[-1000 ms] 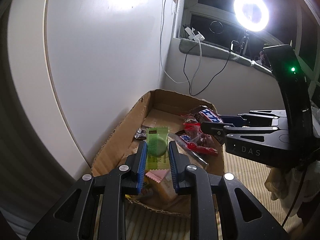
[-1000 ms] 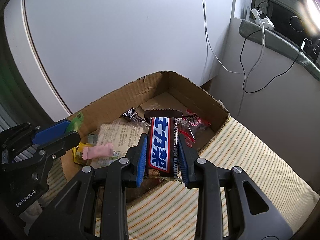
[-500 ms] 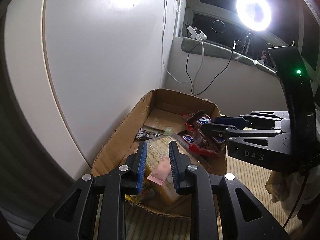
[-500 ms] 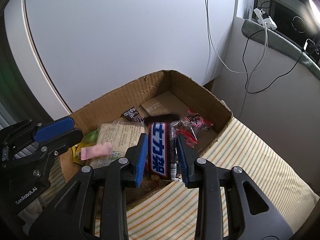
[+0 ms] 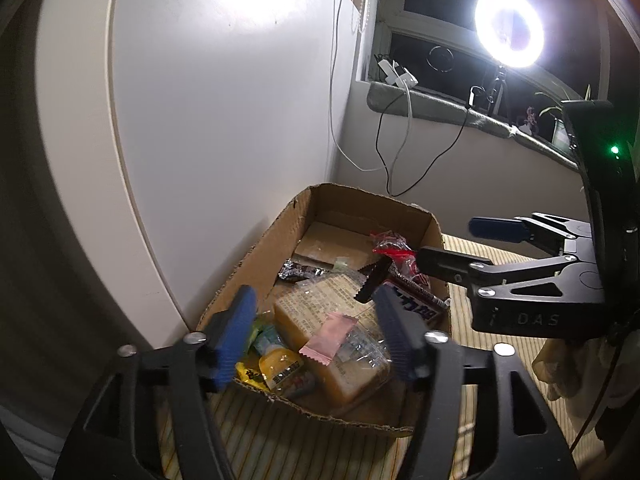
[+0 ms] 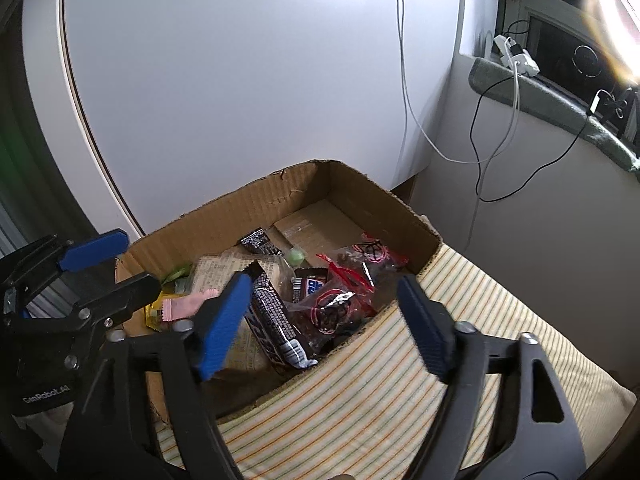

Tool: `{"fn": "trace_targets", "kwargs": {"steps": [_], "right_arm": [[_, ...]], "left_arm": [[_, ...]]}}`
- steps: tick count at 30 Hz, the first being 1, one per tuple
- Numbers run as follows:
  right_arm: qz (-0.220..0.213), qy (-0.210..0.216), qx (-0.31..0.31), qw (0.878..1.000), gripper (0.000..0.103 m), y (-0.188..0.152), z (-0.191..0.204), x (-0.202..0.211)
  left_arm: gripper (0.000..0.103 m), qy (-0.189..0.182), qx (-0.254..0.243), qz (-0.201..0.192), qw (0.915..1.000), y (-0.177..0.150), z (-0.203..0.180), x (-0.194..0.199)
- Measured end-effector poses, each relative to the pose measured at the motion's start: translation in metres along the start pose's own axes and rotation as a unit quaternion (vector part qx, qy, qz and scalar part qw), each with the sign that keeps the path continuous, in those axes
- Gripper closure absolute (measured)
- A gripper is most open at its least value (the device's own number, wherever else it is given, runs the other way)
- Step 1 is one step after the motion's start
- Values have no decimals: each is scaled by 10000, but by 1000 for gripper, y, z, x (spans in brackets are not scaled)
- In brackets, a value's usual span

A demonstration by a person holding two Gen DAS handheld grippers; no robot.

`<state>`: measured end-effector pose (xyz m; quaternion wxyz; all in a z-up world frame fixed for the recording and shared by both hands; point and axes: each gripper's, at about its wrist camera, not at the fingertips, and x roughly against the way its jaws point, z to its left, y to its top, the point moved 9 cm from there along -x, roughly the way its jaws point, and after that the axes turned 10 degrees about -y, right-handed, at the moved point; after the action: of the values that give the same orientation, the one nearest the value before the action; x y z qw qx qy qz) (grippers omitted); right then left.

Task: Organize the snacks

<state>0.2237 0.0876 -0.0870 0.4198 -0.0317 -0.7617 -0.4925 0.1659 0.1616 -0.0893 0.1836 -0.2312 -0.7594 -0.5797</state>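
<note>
At lower left of the left wrist view, the left gripper (image 5: 316, 338) hangs just over the near end of the cardboard box (image 5: 256, 256), jaws spread wide, nothing between them. Below the gap: a yellow pouch (image 5: 280, 368), a clear-wrapped brown block (image 5: 316, 332) and a pink wrapper (image 5: 330, 340) lying on it. Judging by that, the jaws are parked open above the pile so snacks end up inside the walls, not on the striped mat (image 5: 472, 252).

Mid frame, the chocolate bar (image 5: 416, 302) lies tilted on the other packets near the right wall, serrated end up. Far right, the right gripper (image 5: 448, 246) is seen side-on, also apart and empty.

Right wrist view, left to right: left gripper (image 6: 116, 264) at the left edge; pink wrapper (image 6: 188, 304); chocolate bar (image 6: 274, 316) resting by the near wall, partly behind the left blue finger (image 6: 222, 320); red-printed bags (image 6: 340, 300); right gripper (image 6: 322, 326) open over the box edge.

This view exposes the bar's text side, a small dark bar (image 6: 258, 242) and a green sweet (image 6: 296, 256) further back. The left view alone gives the ring light (image 5: 510, 26) and the yellow pouch clearly.

All visible snacks sit in the box.
</note>
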Motion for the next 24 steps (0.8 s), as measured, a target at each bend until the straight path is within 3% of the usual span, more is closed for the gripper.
{"fn": "trace_targets", "kwargs": {"steps": [5, 24], "right_arm": [[-58, -65, -71, 9999, 15, 0, -6, 6], [-470, -356, -219, 9980, 15, -17, -14, 53]], "left_arm": [[22, 159, 12, -19, 9999, -1, 2, 5], [22, 420, -48, -323, 9986, -6, -12, 42]]}}
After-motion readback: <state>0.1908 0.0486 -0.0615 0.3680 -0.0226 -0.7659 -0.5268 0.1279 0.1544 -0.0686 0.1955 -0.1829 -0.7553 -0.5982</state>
